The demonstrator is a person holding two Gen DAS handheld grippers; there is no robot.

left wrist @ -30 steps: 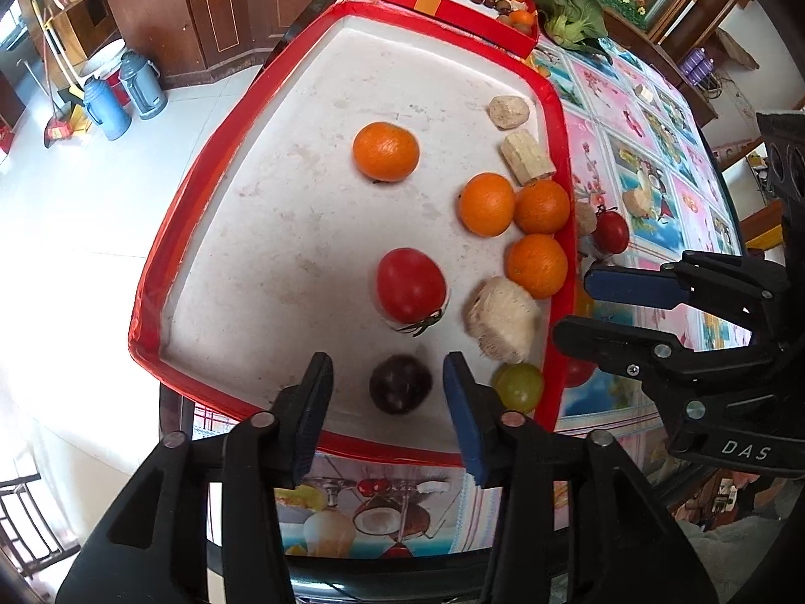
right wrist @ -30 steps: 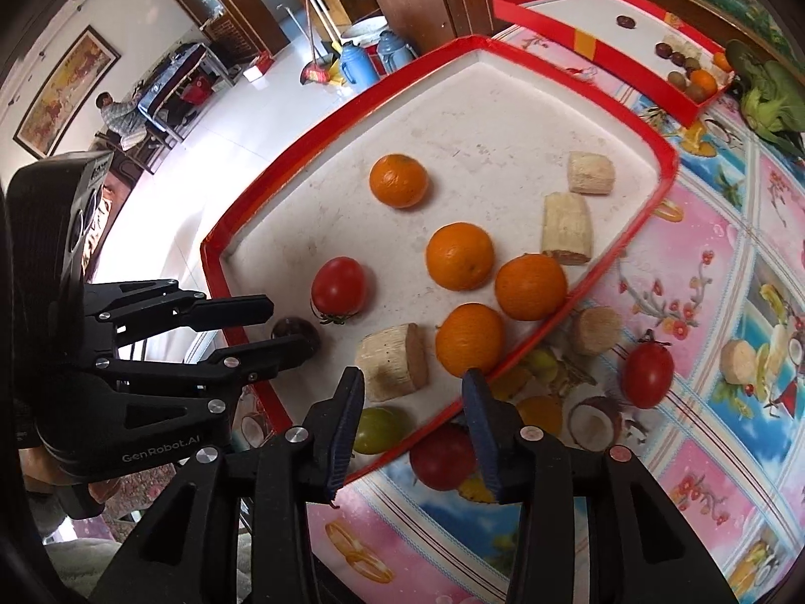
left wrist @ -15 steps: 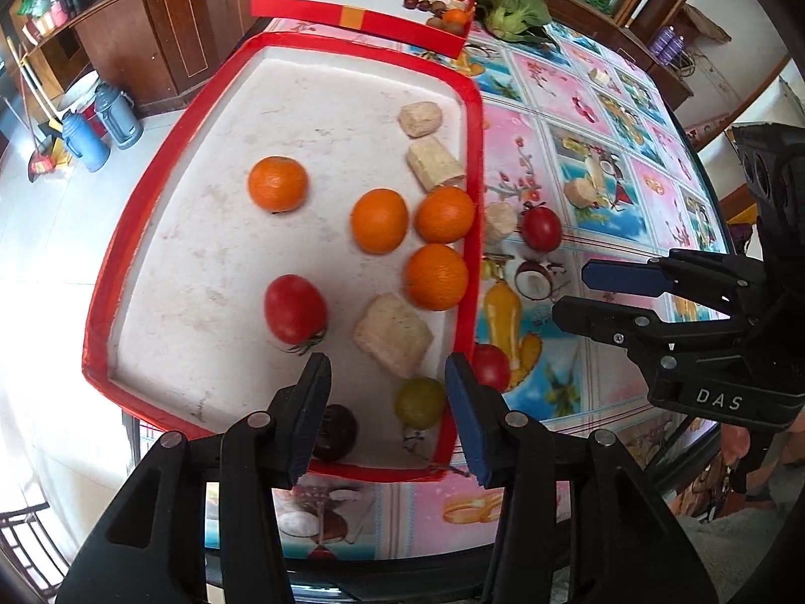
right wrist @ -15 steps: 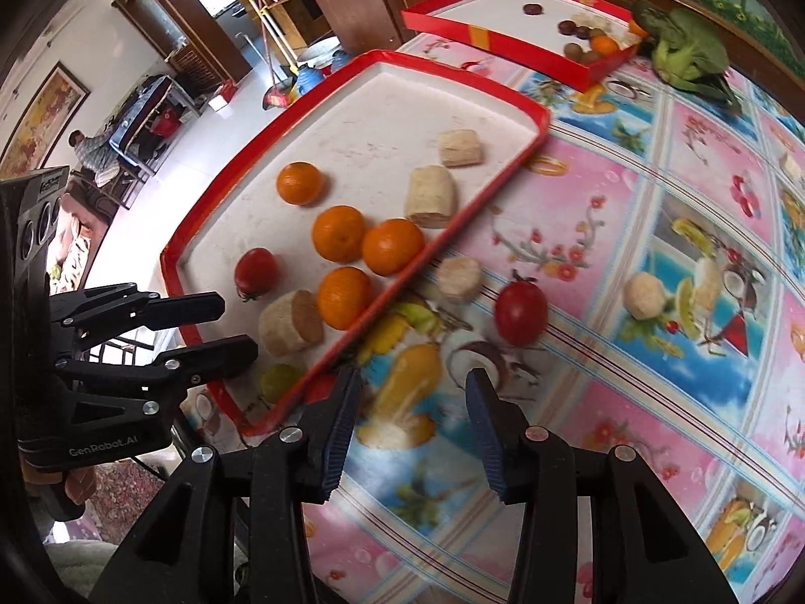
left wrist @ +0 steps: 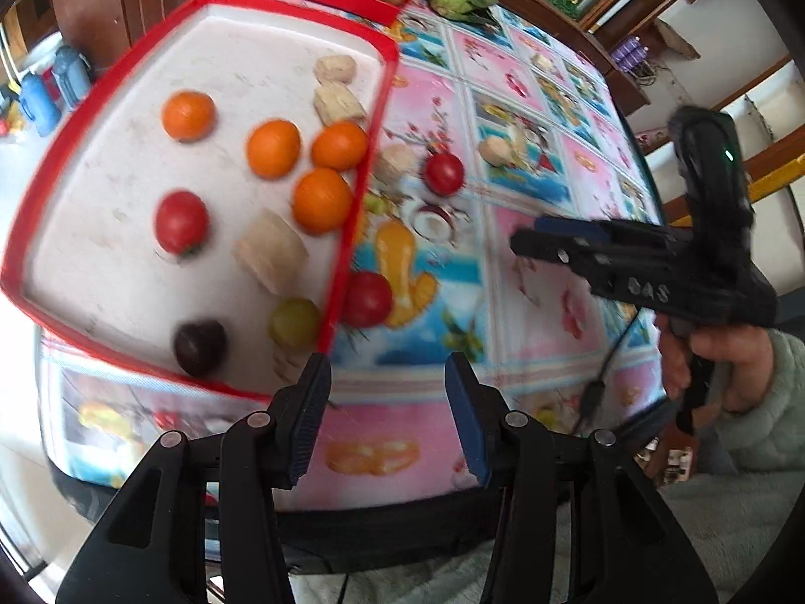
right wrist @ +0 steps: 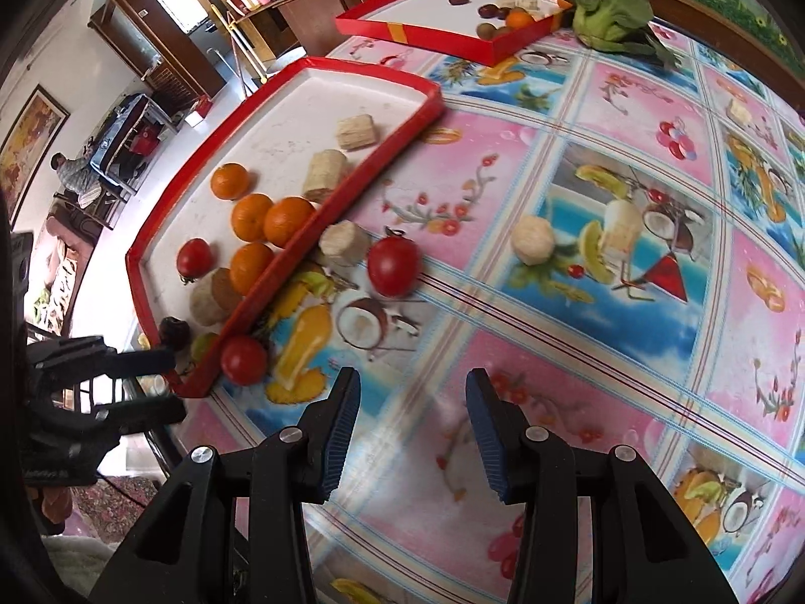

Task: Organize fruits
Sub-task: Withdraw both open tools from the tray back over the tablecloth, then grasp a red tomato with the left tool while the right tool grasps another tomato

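**Hovering over the tablecloth, both grippers empty**

Lying to the left of the left gripper (left wrist: 387, 382), beyond its left fingertip, is the red-rimmed tray (left wrist: 365, 151) with four oranges (left wrist: 274, 148), a red tomato (left wrist: 181, 221), pale cut chunks (left wrist: 271, 251), a dark plum-like fruit (left wrist: 199, 347) and a green fruit (left wrist: 294, 322) nearest the finger. Just outside the tray's rim, ahead of the left finger, sits a second tomato (left wrist: 367, 299) on the printed tablecloth (left wrist: 528, 302). The left gripper's jaws stand parted with nothing between them, only cloth below.

Farther ahead, between the two grippers, a third tomato (left wrist: 444, 173) rests beside a pale chunk (left wrist: 395, 163) that lies close against the tray's outer wall. Another pale piece (right wrist: 533, 240) lies well ahead of the right gripper (right wrist: 412, 392), a little to the right of its fingers. That gripper's jaws are likewise parted and empty over pink cloth; a hand (left wrist: 724, 357) in a pale green sleeve holds it.

Far beyond both, a second red tray (right wrist: 453, 45) holds small fruits, with leafy greens (right wrist: 609, 10) just right of it.
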